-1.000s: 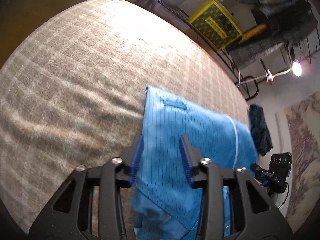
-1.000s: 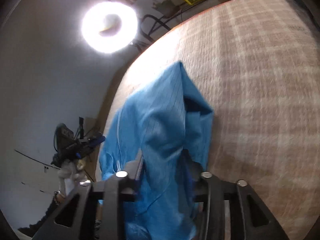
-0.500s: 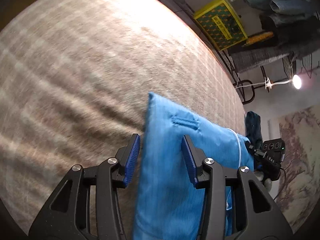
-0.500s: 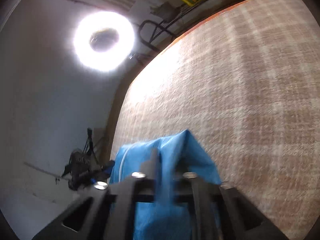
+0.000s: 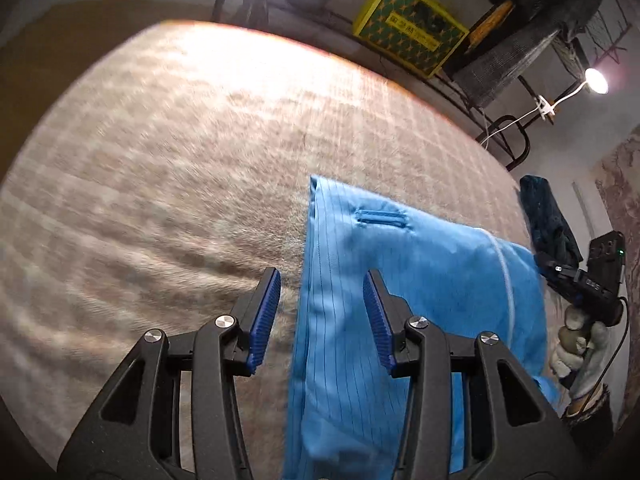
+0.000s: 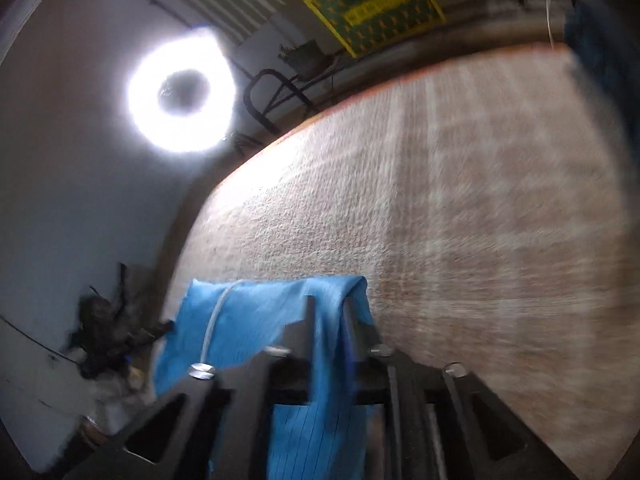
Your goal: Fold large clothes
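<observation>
A bright blue pinstriped garment (image 5: 404, 304) lies folded on the beige checked carpet (image 5: 172, 168), with a white cord along its right side. My left gripper (image 5: 322, 312) is open, its blue pads astride the garment's left edge without pinching it. In the right wrist view my right gripper (image 6: 327, 312) is shut on the blue garment (image 6: 256, 320), which hangs between its fingers and down past them. The right gripper (image 5: 580, 280) also shows in the left wrist view, held by a gloved hand at the garment's right end.
A dark teal cloth (image 5: 548, 216) lies at the carpet's far right edge. A yellow patterned box (image 5: 408, 28) and metal racks stand beyond the carpet. A ring light (image 6: 180, 92) glares at the back. Bare carpet stretches left and ahead.
My left gripper let go of the garment and opened wider while drawing back. My right gripper lowered the lifted garment towards the carpet, still holding it.
</observation>
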### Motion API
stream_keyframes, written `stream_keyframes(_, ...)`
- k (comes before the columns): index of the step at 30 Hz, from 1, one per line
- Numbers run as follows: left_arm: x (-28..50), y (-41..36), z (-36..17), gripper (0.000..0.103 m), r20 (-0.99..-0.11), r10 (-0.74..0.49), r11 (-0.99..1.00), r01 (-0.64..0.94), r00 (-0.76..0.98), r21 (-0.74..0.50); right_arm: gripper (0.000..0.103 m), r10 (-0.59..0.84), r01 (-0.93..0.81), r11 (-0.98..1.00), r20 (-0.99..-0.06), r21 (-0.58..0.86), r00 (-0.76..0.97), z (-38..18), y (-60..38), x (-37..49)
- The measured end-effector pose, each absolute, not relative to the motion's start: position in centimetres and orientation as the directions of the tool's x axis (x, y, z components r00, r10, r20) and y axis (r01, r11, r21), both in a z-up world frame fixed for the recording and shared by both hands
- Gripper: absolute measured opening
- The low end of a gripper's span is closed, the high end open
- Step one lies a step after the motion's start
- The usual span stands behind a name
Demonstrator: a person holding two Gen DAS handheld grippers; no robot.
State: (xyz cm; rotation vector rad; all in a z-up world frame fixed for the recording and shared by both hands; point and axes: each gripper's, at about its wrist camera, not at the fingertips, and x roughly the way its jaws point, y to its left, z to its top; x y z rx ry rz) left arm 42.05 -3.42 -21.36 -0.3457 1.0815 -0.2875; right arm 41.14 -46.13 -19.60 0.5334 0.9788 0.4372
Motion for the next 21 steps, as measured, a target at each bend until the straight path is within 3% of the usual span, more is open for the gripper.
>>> stream_keyframes(8,35.3,-4.8,-17.7,0.043,-0.765,-0.499,0.864,0.166,0.408,-0.475,0.039,0.661,-0.288,0.744,-0.603,0.602,0.446,-14.4,-43.5,32.0)
stream_keyframes(11,32.4,-6.7,-17.2,0.043,-0.751,-0.551,0.834,0.201,0.364,-0.514,0.04,0.663,-0.382,0.748,-0.635,0.543,0.397,-14.5,-40.2,29.8)
stream_keyframes(13,30.5,-8.1,-17.4,0.043,-0.731,-0.604,0.797,0.204,0.318,-0.569,0.051,0.638,-0.444,0.76,-0.678,0.475,0.365,-14.7,-39.0,28.4)
stream_keyframes(21,25.0,-15.7,-20.8,0.043,-0.623,-0.768,0.641,0.16,0.152,-0.751,0.051,0.612,-0.522,0.744,-0.739,0.418,0.281,-16.2,-37.6,26.9)
